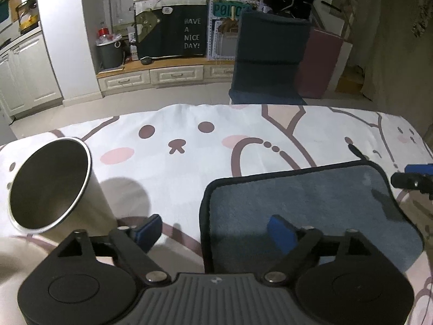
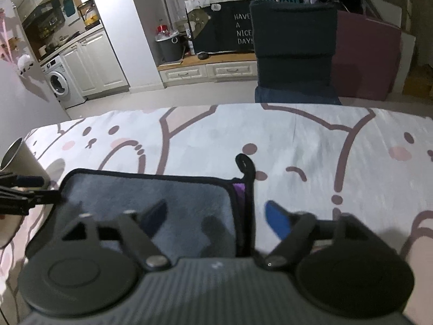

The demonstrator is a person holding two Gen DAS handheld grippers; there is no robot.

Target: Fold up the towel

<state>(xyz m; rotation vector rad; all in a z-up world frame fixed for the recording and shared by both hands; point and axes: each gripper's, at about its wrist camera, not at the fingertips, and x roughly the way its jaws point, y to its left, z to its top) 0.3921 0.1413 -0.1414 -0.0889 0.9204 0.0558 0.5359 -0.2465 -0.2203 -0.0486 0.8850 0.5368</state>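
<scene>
Left wrist view
Towel: the towel (image 1: 311, 205), grey-blue with a dark hem, lies flat on the desk (image 1: 189, 135), which is covered by a cartoon-print cloth. It looks spread out in one layer, so folding has probably not begun.
Left tongs: the left tongs (image 1: 213, 230) are wide open and hold nothing. The left pad is over bare cloth, the right pad over the towel, so the gap straddles the towel's left hem. That placing suits a pinch on the near-left edge, by my reading.
Contact: whether the pads touch the fabric I cannot tell.
Cup: a metal cup (image 1: 51, 187) stands just left of the tongs, apart from the towel. It is close enough that a wide swing of the left hand could knock it.
Other hand: the tips of the right tongs (image 1: 414, 180) show at the right border, by the towel's far-right corner.

Right wrist view
Towel: the towel (image 2: 173, 197) fills the lower left. Its right hem carries a purple tag (image 2: 239, 189) and a dark hanging loop (image 2: 245, 163) that lies out on the cloth.
Right tongs: the right tongs (image 2: 216, 219) are also wide open and empty. The left pad is over the towel, the right pad over bare cloth, the right hem running between them. They mirror the left hand, likely so both sides lift together.
Left tongs: they enter from the left border (image 2: 29, 189), at the towel's left edge.
Cup: its rim (image 2: 12, 153) shows at far left.
</scene>
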